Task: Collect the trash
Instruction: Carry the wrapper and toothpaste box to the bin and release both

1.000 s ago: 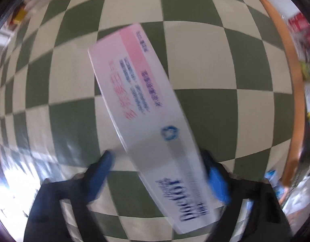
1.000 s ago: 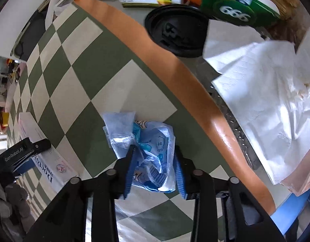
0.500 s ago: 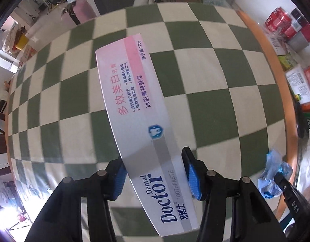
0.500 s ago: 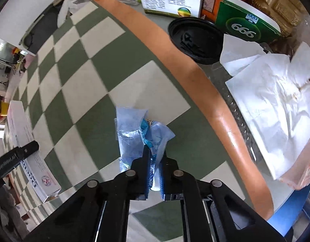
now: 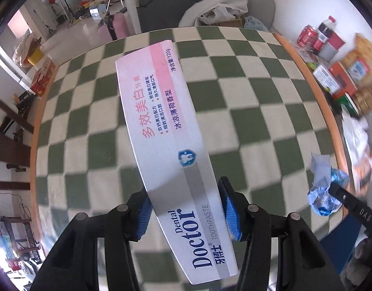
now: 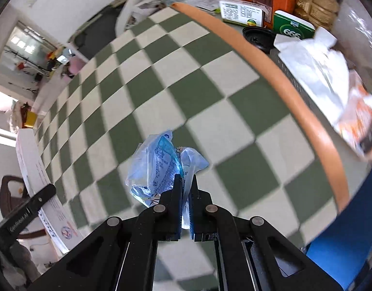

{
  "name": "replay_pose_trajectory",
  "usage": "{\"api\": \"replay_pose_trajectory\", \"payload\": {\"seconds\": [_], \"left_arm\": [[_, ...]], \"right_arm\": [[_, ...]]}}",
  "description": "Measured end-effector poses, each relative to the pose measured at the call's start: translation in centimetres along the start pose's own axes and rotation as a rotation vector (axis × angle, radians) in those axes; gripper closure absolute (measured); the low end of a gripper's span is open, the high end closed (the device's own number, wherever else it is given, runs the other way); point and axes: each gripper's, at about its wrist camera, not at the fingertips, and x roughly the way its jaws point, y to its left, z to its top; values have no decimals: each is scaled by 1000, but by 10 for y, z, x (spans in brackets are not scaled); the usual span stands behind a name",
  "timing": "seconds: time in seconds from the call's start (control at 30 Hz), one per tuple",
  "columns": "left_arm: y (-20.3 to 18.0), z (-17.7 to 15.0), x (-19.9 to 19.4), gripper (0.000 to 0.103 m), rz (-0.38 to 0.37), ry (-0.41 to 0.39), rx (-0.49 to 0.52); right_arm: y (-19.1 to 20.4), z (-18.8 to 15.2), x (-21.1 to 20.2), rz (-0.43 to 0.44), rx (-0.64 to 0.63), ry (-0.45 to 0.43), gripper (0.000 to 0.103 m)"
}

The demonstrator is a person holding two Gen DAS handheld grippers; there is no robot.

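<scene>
A long white and pink toothpaste box (image 5: 166,140) is clamped across its width by my left gripper (image 5: 186,208), lifted well above the green and cream checked table (image 5: 246,111). The same box (image 6: 33,169) shows at the left edge of the right wrist view. My right gripper (image 6: 185,181) is shut on a crumpled blue and clear plastic wrapper (image 6: 157,167), also held up off the table. That wrapper (image 5: 324,186) hangs at the right of the left wrist view.
An orange rim (image 6: 278,72) edges the table. Beyond it lie white tissues (image 6: 314,65), a black lid (image 6: 257,37), a green box (image 6: 293,28), cartons and bottles (image 5: 316,36). A blue surface (image 6: 343,237) sits at lower right. A dark sofa (image 5: 166,12) with cloth stands behind.
Both grippers closed on their items and rose from the table: the left one onto the toothpaste box, the right one pinching the wrapper. More of the room has come into view.
</scene>
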Motion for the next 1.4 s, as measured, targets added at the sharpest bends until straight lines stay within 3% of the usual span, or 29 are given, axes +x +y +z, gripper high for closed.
{"api": "replay_pose_trajectory", "payload": {"seconds": [0.23, 0.43, 0.63, 0.77, 1.03, 1.2, 1.4], "left_arm": [[58, -103, -35, 55, -45, 4, -6], [93, -188, -41, 55, -111, 73, 12], [109, -259, -26, 55, -171, 182, -11], [116, -303, -7, 55, -193, 252, -52], [107, -371, 94, 55, -258, 402, -145], [104, -399, 194, 55, -309, 473, -234], [105, -420, 310, 55, -301, 524, -280]], "right_arm": [[15, -131, -58, 24, -36, -35, 99], [34, -247, -76, 37, -71, 10, 99], [32, -335, -55, 41, -81, 142, 99], [20, -376, -26, 25, -97, 237, 99], [-14, -429, 67, -17, -122, 370, 99], [-47, -453, 157, -24, -96, 438, 99], [-79, -477, 262, -20, -73, 479, 99]]}}
